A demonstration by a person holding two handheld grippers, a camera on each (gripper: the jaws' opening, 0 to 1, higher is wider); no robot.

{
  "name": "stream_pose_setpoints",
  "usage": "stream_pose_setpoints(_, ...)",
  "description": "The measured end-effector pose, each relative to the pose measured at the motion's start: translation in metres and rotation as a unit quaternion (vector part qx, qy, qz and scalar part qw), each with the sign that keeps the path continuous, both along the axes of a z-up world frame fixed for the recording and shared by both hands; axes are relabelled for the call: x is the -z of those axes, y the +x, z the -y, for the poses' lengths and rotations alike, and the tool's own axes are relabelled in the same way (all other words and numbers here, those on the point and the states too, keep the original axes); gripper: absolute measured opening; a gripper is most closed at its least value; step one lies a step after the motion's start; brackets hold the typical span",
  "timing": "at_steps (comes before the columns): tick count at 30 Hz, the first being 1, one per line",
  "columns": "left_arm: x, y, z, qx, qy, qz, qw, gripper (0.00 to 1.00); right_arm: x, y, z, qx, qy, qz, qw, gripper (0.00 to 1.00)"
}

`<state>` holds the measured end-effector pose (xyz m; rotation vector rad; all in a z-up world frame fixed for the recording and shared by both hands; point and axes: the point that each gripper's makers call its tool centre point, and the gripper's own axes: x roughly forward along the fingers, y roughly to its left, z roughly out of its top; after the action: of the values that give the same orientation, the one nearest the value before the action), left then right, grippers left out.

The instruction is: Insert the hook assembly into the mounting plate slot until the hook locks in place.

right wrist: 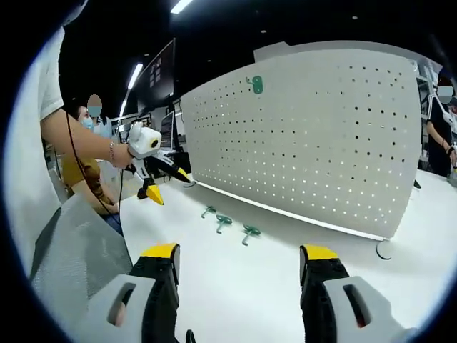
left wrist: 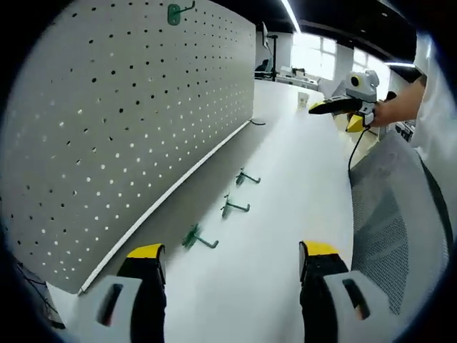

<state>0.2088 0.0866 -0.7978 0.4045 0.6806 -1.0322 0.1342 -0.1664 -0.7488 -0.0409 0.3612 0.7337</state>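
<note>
A grey perforated mounting plate stands upright on the white table, with one green hook fixed near its top. Three loose green hook assemblies lie on the table before it: the nearest, the middle one and the farthest. My left gripper is open, empty, and a short way back from the nearest hook. In the right gripper view the plate, its mounted hook and the loose hooks show. My right gripper is open and empty above the table.
A grey mesh chair back stands at the table's edge. A hand holds the right gripper far across the table; the left gripper shows likewise. A black foot sits by the plate's end. People stand in the background.
</note>
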Motion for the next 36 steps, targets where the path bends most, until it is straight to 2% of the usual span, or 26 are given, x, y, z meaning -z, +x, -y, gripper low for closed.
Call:
stream_pose_setpoints(7, 0.016, 0.008, 0.005, 0.037, 0.034, -0.013, 0.9987, 0.78, 0.002, -0.003, -0.002, -0.004, 0.0, -0.004, 1.0, 0.66)
stream_pose_setpoints(8, 0.02, 0.008, 0.004, 0.056, 0.052, -0.009, 0.997, 0.78, 0.002, -0.003, -0.002, -0.004, 0.0, -0.004, 1.0, 0.66)
stream_pose_setpoints(9, 0.022, 0.01, 0.005, 0.059, 0.058, -0.007, 0.9965, 0.78, 0.002, -0.004, -0.003, -0.004, -0.001, -0.005, 1.0, 0.66)
stream_pose_setpoints(12, 0.027, 0.015, 0.008, 0.066, 0.06, -0.016, 0.9959, 0.78, 0.003, -0.005, -0.003, -0.004, -0.001, -0.007, 1.0, 0.66)
stream_pose_setpoints(19, 0.044, 0.019, 0.008, 0.106, 0.102, -0.03, 0.9886, 0.77, 0.003, -0.007, -0.001, -0.002, -0.001, -0.009, 1.0, 0.66)
stream_pose_setpoints(25, 0.052, 0.025, 0.01, 0.126, 0.12, -0.037, 0.984, 0.75, 0.003, -0.009, -0.001, 0.0, 0.0, -0.011, 0.9999, 0.65)
stream_pose_setpoints(26, 0.055, 0.025, 0.008, 0.133, 0.133, -0.038, 0.9813, 0.75, 0.003, -0.008, -0.001, 0.0, -0.001, -0.011, 0.9999, 0.65)
stream_pose_setpoints(34, 0.068, 0.027, 0.013, 0.173, 0.168, -0.048, 0.9693, 0.74, 0.004, -0.011, -0.003, -0.001, 0.0, -0.016, 0.9999, 0.65)
stream_pose_setpoints(36, 0.069, 0.029, 0.015, 0.175, 0.173, -0.048, 0.9681, 0.74, 0.006, -0.012, -0.003, -0.002, -0.002, -0.017, 0.9999, 0.65)
